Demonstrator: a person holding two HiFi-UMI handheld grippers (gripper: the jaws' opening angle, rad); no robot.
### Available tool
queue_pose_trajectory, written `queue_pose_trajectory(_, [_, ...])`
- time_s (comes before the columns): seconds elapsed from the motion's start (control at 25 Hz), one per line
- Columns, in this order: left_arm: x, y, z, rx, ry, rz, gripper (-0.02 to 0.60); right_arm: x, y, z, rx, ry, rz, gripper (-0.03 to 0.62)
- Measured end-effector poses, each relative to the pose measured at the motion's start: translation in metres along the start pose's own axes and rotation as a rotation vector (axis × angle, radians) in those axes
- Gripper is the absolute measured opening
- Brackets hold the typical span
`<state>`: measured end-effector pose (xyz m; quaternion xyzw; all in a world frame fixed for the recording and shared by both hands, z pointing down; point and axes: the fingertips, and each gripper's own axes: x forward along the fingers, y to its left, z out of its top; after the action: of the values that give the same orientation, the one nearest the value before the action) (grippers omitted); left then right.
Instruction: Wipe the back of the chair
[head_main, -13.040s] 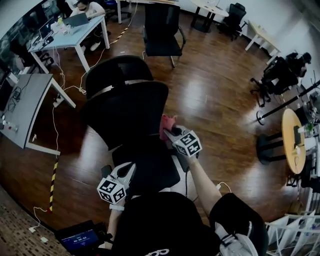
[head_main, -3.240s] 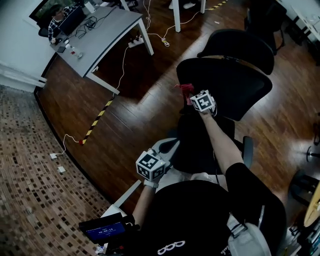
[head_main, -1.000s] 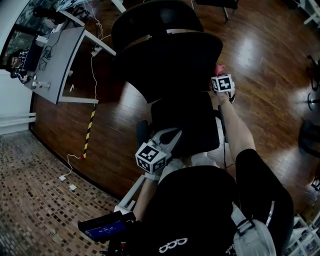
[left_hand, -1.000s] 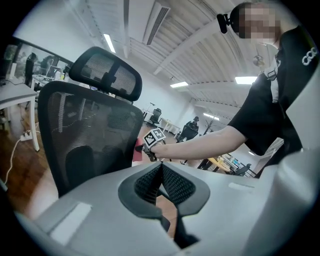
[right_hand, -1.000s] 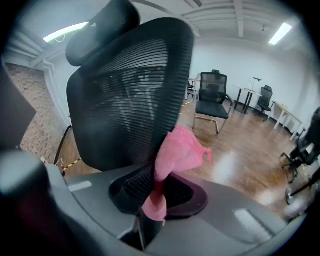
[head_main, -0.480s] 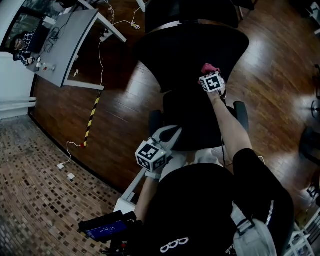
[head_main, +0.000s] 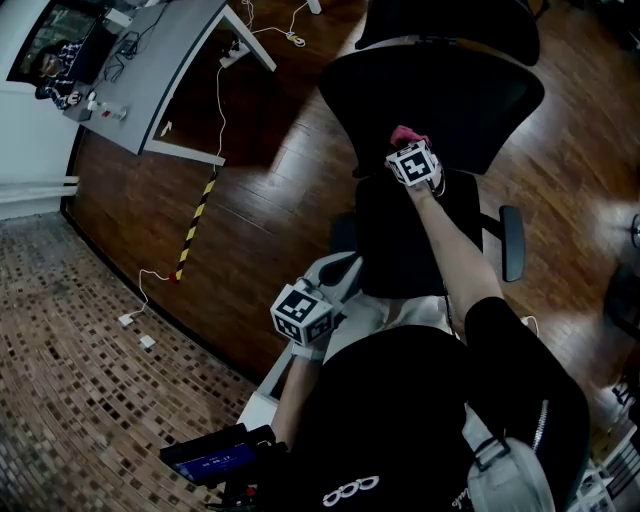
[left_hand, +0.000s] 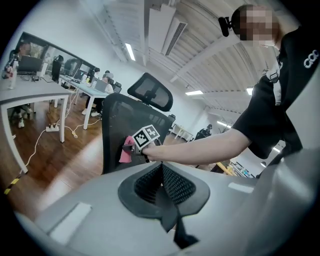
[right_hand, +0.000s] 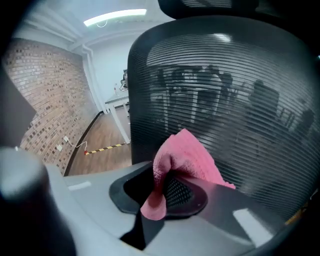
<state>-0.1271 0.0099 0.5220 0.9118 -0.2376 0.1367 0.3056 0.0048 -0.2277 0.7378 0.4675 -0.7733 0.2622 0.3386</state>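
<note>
chair back (head_main: 440, 90) blocking ahead, bare floor (head_main: 285, 195) left

Bright ceiling strip lights (left_hand: 131, 51), glare on glossy wood floor (head_main: 585, 205), fisheye bending, dark corners, blurry near edges

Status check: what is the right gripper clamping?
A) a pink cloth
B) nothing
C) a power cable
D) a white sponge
A: the right gripper is shut on a pink cloth, which bunches up out of its jaws right in front of the chair's mesh backrest.
</note>
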Motion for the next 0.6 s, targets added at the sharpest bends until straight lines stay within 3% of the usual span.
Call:
queue_pose_trajectory(0.44, [-0.039,0.038,-0.005,-0.059,-0.017,0.053,-0.015,0.049,0.088,0.035,-0.071,-0.011,0.095,0.048])
queue_pose_trajectory(0.6, [-0.038,0.044,-0.008,-0.072,-0.003,0.062,-0.015,0.061,0.129,0.039,-0.137,-0.006,0.204,0.048])
